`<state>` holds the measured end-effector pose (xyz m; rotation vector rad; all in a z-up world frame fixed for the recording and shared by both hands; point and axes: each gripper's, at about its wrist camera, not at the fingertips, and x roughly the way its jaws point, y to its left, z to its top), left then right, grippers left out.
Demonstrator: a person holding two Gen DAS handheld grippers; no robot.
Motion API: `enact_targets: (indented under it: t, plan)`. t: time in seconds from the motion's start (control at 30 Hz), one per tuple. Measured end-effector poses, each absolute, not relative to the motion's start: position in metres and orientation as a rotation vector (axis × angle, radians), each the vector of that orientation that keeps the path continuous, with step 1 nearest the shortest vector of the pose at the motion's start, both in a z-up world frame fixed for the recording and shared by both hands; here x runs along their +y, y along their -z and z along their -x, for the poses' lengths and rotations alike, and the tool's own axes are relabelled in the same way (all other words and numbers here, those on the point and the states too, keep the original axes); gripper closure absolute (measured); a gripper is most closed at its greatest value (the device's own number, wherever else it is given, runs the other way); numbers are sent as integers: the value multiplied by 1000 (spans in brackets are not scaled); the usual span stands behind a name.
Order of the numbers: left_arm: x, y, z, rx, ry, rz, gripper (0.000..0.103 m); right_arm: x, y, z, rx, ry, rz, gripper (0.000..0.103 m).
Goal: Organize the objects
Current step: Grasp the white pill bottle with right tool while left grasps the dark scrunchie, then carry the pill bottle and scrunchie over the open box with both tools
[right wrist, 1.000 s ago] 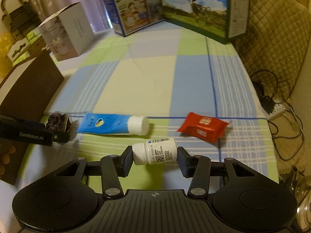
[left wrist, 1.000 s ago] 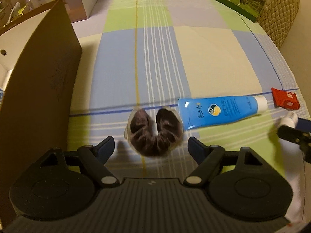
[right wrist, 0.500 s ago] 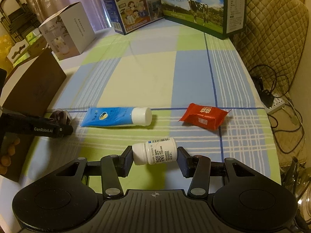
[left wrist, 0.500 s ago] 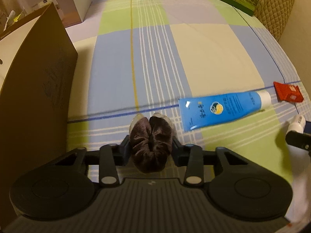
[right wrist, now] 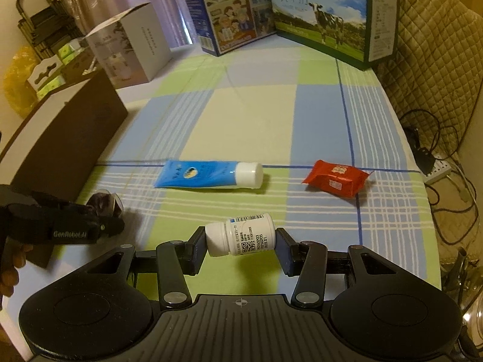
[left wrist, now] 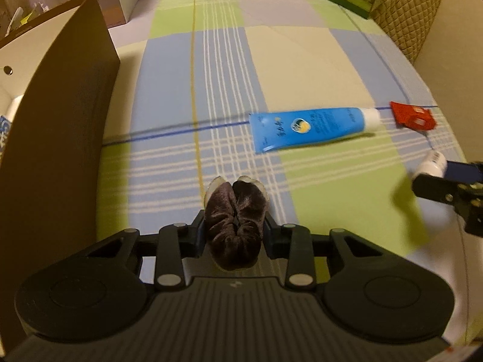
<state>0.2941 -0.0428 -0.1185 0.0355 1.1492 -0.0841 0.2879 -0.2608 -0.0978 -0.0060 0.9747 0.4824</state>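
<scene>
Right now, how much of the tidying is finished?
Nothing looks put away yet. The left gripper holds a dark velvet scrunchie; the right gripper holds a small white pill bottle. The blue tube and red snack packet still lie on the checked tablecloth.

The tablecloth (right wrist: 250, 120) is a plaid of pale blue, light green and cream blocks, crossed by thin white stripes, dark blue lines and one yellow line. The scrunchie (left wrist: 235, 220) is dark brown velvet with a pale edge. The tube (right wrist: 199, 175) is bright blue with a round yellow-and-white emblem and a white cap. The snack packet (right wrist: 335, 178) is red with a small pale label. The pill bottle (right wrist: 241, 238) is white, its label printed with a black barcode, code square and a blue patch. The storage box (left wrist: 60, 138) is dark brown outside and white inside. Both grippers are black, the left gripper (left wrist: 235, 232) and right gripper (right wrist: 241, 241) with dark blue pads
</scene>
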Motion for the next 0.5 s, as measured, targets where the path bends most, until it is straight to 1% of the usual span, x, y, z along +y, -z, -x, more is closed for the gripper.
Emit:
enact_targets:
  t: [0.5]
  plan:
    - [-32,60,-227,1037,110,64,72,-234,61,-244,937,-580,40,58]
